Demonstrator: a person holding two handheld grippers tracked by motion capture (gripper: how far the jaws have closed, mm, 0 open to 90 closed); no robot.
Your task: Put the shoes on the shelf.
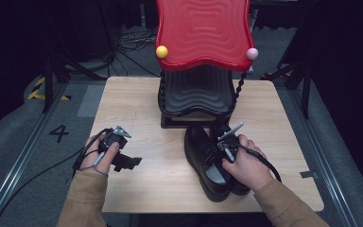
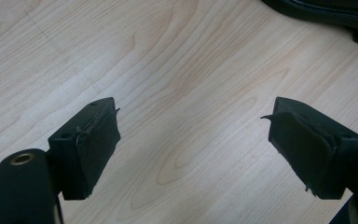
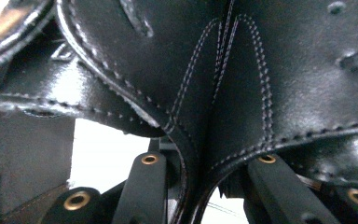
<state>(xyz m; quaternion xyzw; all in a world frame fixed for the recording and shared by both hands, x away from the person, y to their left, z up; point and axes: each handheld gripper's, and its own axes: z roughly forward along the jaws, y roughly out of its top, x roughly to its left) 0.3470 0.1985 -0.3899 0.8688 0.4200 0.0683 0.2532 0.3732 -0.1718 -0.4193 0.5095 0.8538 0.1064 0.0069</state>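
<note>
- Shoes (image 1: 212, 161), a black leather pair, stand side by side on the table (image 1: 137, 184), just in front of the red-topped rack (image 1: 203, 33).
- Right gripper (image 1: 224, 142) is at the shoes; its jaws straddle their touching inner walls, apparently pinching both.
- Left gripper (image 1: 123, 161) hangs released, left of the shoes.
- Next, judging by this: firm grip, lift toward the rack.

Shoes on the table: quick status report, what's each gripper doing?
Left gripper open over bare table, holding nothing. Right gripper down on the black shoes, jaws astride their two inner walls; grip unconfirmed. Red-topped rack behind, nothing blocking.
</note>
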